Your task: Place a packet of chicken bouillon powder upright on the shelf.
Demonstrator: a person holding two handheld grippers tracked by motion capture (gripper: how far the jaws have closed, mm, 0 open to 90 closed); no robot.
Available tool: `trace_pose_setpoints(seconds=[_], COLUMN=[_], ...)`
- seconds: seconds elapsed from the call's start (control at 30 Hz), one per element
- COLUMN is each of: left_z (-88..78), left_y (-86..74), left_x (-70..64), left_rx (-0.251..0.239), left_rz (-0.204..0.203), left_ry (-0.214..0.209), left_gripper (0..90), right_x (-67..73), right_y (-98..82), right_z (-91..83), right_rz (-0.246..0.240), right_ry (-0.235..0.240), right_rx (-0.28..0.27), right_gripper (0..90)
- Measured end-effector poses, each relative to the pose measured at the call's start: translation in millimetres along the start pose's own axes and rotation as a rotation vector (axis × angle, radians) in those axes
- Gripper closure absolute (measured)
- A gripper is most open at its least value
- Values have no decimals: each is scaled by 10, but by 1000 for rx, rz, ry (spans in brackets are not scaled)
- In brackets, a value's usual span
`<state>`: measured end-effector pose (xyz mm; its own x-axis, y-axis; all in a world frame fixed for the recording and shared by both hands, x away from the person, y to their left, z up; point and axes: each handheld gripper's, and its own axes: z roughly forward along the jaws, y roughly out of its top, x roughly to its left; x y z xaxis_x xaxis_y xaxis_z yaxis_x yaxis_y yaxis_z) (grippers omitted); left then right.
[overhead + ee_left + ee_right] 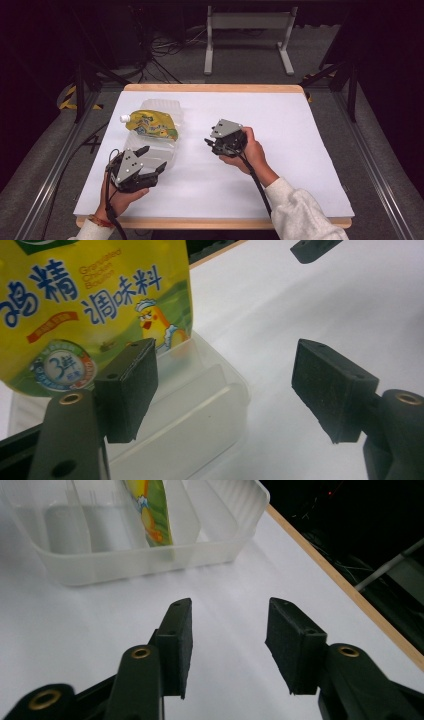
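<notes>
I work in a lab-style recording bay: a white-covered surface (280,150) fenced by metal rails (57,160), black curtains all round, tangled cables (165,47) at eleven o'clock, a bench frame (247,35) at twelve.

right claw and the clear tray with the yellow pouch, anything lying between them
Nothing: in the right gripper view, bare white table cover runs from the open right claw to the clear tray holding the yellow pouch.
</notes>
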<state>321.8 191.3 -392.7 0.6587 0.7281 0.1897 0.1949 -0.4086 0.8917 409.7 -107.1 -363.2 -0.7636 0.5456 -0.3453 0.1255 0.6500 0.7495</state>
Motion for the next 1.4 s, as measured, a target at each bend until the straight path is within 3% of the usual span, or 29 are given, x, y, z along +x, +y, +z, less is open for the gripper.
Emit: trace_pose_setpoints(seconds=[0.73, 1.4], left_z=[127, 248], left_y=[-3, -31], left_x=[-264, -479], left_rx=[36, 87], left_rz=[58, 102], left_ry=[-77, -147], left_gripper=[261, 228], right_x=[-70, -88], right_y=[-324, -934], right_z=[-374, -800], right_rz=[-24, -1], right_ry=[-33, -77], right_rx=[64, 134], right_gripper=[387, 250])
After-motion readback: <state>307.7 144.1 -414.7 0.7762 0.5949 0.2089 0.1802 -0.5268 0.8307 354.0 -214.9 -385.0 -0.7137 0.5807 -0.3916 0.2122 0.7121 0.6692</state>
